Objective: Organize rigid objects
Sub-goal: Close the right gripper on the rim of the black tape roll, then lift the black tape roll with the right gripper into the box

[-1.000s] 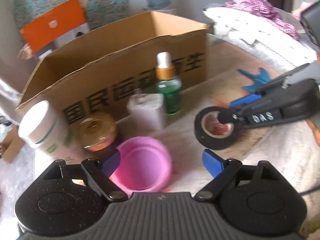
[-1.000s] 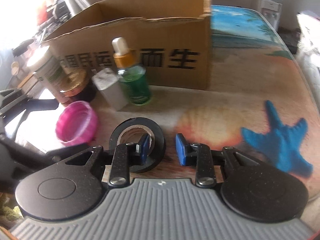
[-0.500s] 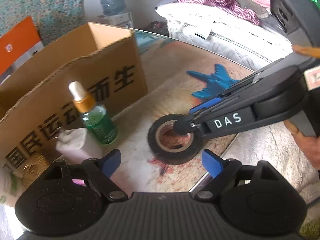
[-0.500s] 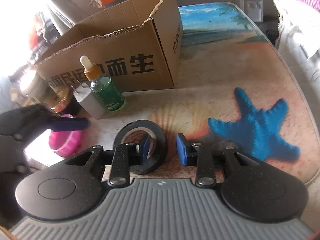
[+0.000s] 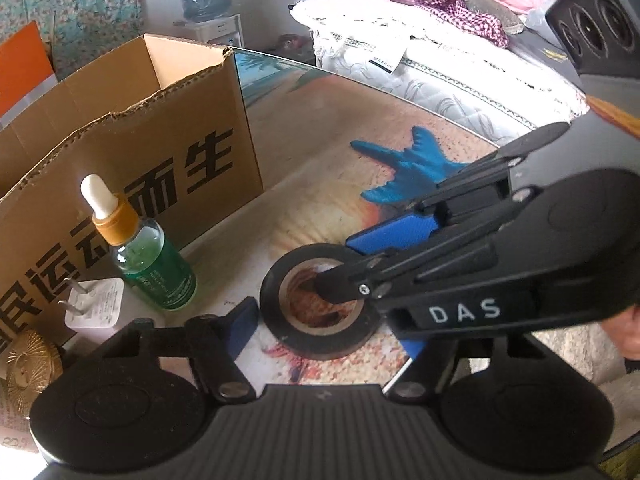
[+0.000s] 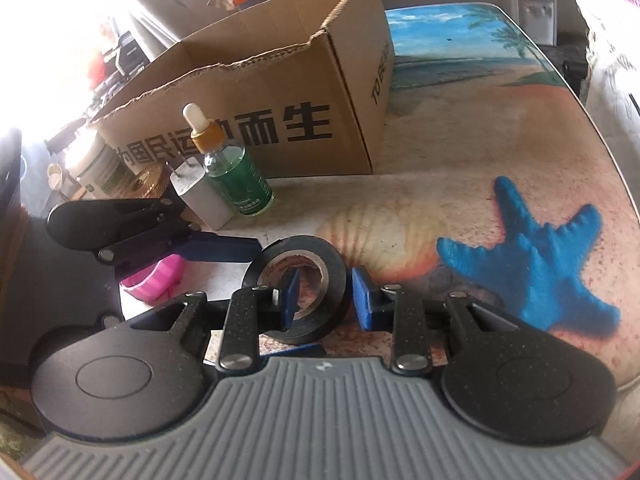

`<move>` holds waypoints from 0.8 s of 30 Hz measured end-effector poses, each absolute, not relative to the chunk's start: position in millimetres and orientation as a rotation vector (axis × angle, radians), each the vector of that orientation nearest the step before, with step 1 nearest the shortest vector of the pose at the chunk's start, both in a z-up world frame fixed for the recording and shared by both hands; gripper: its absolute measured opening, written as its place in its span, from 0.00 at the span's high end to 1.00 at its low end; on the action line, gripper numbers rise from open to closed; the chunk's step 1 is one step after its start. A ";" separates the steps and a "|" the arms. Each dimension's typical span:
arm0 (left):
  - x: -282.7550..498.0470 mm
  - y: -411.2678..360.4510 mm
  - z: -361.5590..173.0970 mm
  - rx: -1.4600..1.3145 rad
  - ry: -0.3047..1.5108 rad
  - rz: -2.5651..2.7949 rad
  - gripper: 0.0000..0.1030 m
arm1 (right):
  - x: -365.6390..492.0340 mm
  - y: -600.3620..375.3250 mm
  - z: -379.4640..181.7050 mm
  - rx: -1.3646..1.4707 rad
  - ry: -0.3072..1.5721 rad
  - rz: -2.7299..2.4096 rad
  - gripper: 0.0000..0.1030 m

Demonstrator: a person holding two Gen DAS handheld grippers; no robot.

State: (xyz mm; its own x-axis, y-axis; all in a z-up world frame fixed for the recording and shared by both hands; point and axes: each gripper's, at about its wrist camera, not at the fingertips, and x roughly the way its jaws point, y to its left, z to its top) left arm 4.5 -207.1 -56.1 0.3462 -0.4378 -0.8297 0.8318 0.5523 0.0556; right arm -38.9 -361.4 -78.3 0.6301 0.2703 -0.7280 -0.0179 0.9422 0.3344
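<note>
A black tape roll (image 5: pixel 320 342) (image 6: pixel 336 276) lies flat on the printed table. My right gripper (image 6: pixel 326 296) (image 5: pixel 356 260) has one blue pad inside the roll's hole and the other just outside its wall. Its jaws are closing, and a thin gap still shows at the outer pad. My left gripper (image 5: pixel 326 334) straddles the whole roll from the other side. Its jaws are closing too, with the pads close to the rim but not pressing on it. The left gripper's right finger is mostly hidden behind the right gripper.
An open cardboard box (image 5: pixel 120 152) (image 6: pixel 280 80) stands behind. In front of it are a green dropper bottle (image 5: pixel 154 264), a white plug (image 5: pixel 96 308), a gold-lidded jar (image 5: pixel 28 368), a pink bowl (image 6: pixel 156 276) and a white tub (image 6: pixel 96 160). The table's edge (image 5: pixel 440 104) curves along the right, beside a bed.
My left gripper swung from above the pink bowl to the tape roll, and its jaws narrowed around it. The right gripper kept one finger in the roll's hole.
</note>
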 end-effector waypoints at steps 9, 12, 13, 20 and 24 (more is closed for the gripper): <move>-6.6 -209.0 -49.1 0.560 0.825 -0.855 0.35 | -40.0 -365.0 -77.7 0.346 0.889 0.136 0.83; -11.8 -202.4 -32.7 0.539 0.791 -0.849 0.35 | -44.3 -360.6 -67.7 0.336 0.878 0.126 0.83; -12.7 -199.5 -26.0 0.529 0.776 -0.846 0.35 | -46.1 -358.9 -62.0 0.330 0.868 0.125 0.83; -9.1 -175.8 43.9 0.475 0.596 -0.783 0.35 | -47.6 -345.1 7.6 0.244 0.730 0.155 0.83; 7.6 -165.9 83.9 0.484 0.518 -0.709 0.35 | -29.0 -337.8 53.9 0.187 0.646 0.217 0.83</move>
